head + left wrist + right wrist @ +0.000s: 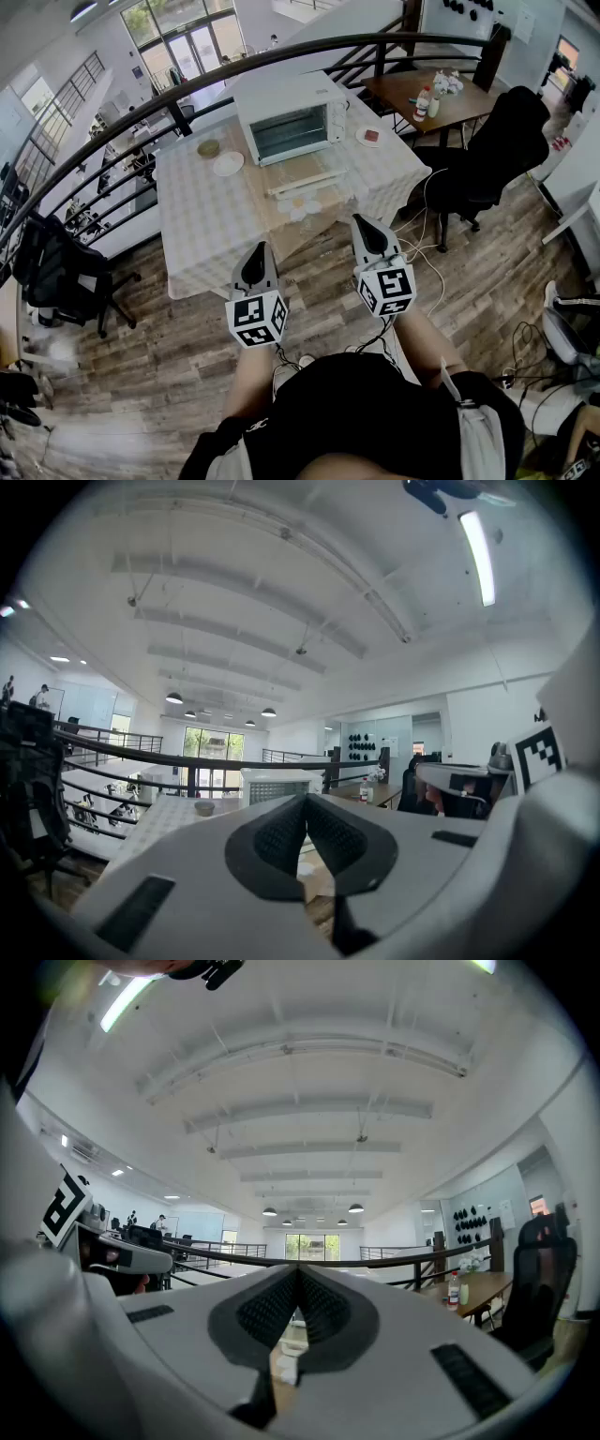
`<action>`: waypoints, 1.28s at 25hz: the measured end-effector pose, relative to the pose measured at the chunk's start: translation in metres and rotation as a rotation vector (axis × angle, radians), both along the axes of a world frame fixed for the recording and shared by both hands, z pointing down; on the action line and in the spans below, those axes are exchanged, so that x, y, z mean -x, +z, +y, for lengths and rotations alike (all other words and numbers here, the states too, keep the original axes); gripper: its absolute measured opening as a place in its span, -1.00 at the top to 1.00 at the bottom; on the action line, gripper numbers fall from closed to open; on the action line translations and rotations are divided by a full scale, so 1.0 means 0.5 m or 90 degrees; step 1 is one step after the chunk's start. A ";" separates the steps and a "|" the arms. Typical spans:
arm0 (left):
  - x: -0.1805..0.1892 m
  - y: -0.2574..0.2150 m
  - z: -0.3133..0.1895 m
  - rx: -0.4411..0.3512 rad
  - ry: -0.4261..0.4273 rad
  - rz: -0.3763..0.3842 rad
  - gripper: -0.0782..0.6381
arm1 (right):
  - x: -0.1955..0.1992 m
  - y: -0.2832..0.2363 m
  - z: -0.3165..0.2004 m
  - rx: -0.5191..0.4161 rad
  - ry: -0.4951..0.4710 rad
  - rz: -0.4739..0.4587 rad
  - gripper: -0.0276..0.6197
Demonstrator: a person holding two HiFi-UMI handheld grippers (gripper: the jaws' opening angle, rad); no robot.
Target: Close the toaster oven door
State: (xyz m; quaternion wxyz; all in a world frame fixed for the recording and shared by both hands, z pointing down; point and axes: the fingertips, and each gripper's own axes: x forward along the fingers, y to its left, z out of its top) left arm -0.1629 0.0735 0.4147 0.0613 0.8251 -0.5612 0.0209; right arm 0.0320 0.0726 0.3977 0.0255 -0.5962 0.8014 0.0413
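A white toaster oven [291,117] stands at the far side of a table with a checked cloth [211,225]. Its door [306,179] hangs open, folded down flat toward me. Both grippers are held off the table's near edge, well short of the oven. My left gripper [259,249] is shut with nothing between its pads. So is my right gripper [362,223]. In the left gripper view the shut left gripper [305,801] points at the oven [275,787] beyond. In the right gripper view the right gripper [298,1273] is shut and empty.
On the cloth lie a white plate [228,164], a small bowl [208,148], a plate with food [370,136] and small white pieces [305,203]. A curved black railing [122,127] runs behind. A wooden table with bottles [427,101] and a black office chair [487,150] stand at right. Cables [427,258] lie on the floor.
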 end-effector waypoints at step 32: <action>0.070 0.070 -0.102 0.014 0.020 0.004 0.75 | 0.039 0.070 -0.064 0.020 0.073 0.009 0.94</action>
